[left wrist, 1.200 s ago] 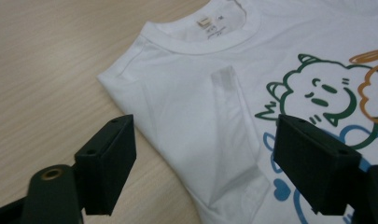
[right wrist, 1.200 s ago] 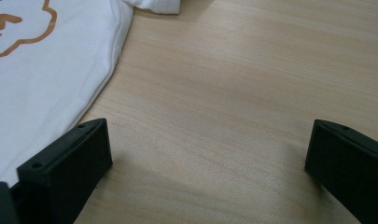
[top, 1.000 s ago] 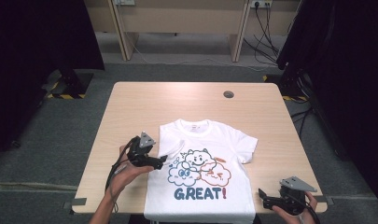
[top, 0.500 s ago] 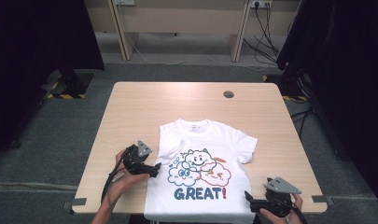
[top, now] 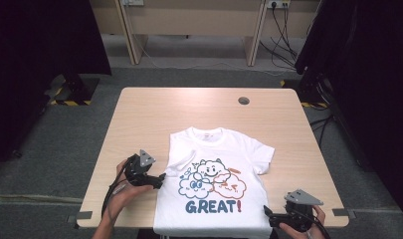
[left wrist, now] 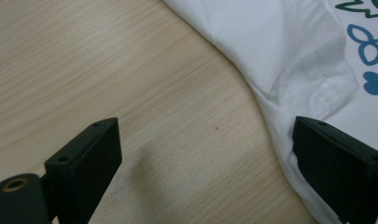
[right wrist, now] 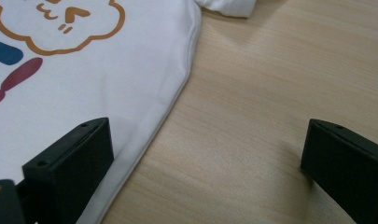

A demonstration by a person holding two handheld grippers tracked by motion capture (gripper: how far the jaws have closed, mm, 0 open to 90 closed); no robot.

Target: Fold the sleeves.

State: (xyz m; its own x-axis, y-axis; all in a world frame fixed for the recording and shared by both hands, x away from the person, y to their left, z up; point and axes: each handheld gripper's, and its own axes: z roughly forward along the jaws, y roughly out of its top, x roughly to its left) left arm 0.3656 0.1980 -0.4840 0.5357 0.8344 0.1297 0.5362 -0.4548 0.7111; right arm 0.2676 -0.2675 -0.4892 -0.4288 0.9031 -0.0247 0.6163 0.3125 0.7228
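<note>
A white T-shirt (top: 214,184) printed with cartoon clouds and "GREAT!" lies flat on the near half of the wooden table (top: 139,114). My left gripper (top: 159,180) rests at the shirt's left side seam below the sleeve, held by a hand. In the left gripper view the left gripper (left wrist: 210,154) is open, one jaw over bare wood and the other over the T-shirt (left wrist: 289,51) edge. My right gripper (top: 268,217) sits at the shirt's near right corner. It is open in the right gripper view (right wrist: 205,158), straddling the T-shirt (right wrist: 84,70) side edge.
A round cable hole (top: 244,100) sits in the table's far part. The table's front edge runs just below both hands. Behind the table stand desk legs (top: 132,35) and hanging cables (top: 283,30) over grey carpet.
The left gripper has drifted slightly toward me along the shirt's left edge. The right gripper has shifted a little left toward the shirt's near right corner. Both stay open.
</note>
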